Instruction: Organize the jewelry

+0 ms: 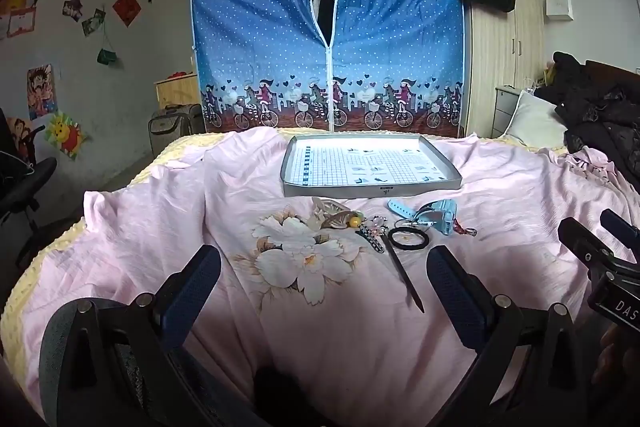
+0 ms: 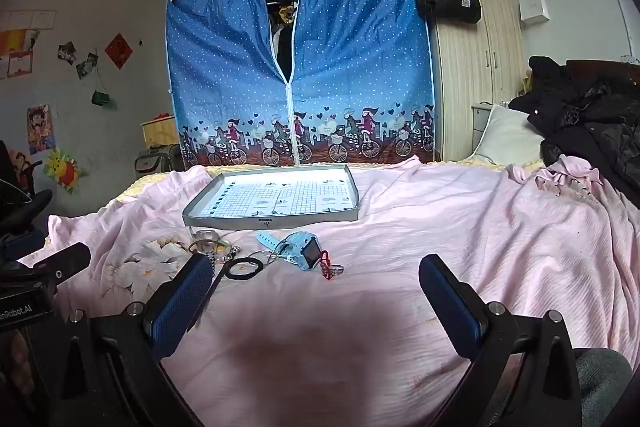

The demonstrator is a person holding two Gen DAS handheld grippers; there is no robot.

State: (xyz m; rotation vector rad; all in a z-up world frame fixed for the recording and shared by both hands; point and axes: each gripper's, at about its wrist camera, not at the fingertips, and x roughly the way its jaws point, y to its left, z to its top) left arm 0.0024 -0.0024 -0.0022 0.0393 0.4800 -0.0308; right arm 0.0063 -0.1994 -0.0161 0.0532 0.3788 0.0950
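In the left wrist view, the left gripper (image 1: 324,279) has its fingers (image 1: 192,283) spread wide apart with nothing between them, low in the frame over the pink bedsheet (image 1: 160,227). The jewelry lies in a loose row across the middle of the frame, above the fingertips and apart from them. From left to right: a beige hair claw (image 1: 326,215) on the printed flower, a yellow bead (image 1: 353,222) just beside it, a beaded charm cluster (image 1: 376,227), a dark hair stick (image 1: 404,271) slanting down to the lower right until its tip lies close to the right finger, a black hair tie (image 1: 409,239) touching the stick's upper part, and a light blue watch (image 1: 430,217) with its strap stretched out to the left. At the right edge of the frame part of the right gripper (image 1: 600,247) shows.

In the right wrist view, the right gripper (image 2: 316,291) also has its fingers (image 2: 452,303) wide apart and empty. The black hair tie (image 2: 243,269) sits just above the left fingertip, the light blue watch (image 2: 298,251) lies above the gap between the fingers, and a small red charm (image 2: 327,267) and a ring (image 2: 338,269) lie just right of the watch.

Above the row in both views lies a shallow grey tray (image 1: 372,191) lined with a gridded sheet. None of the jewelry is in it.
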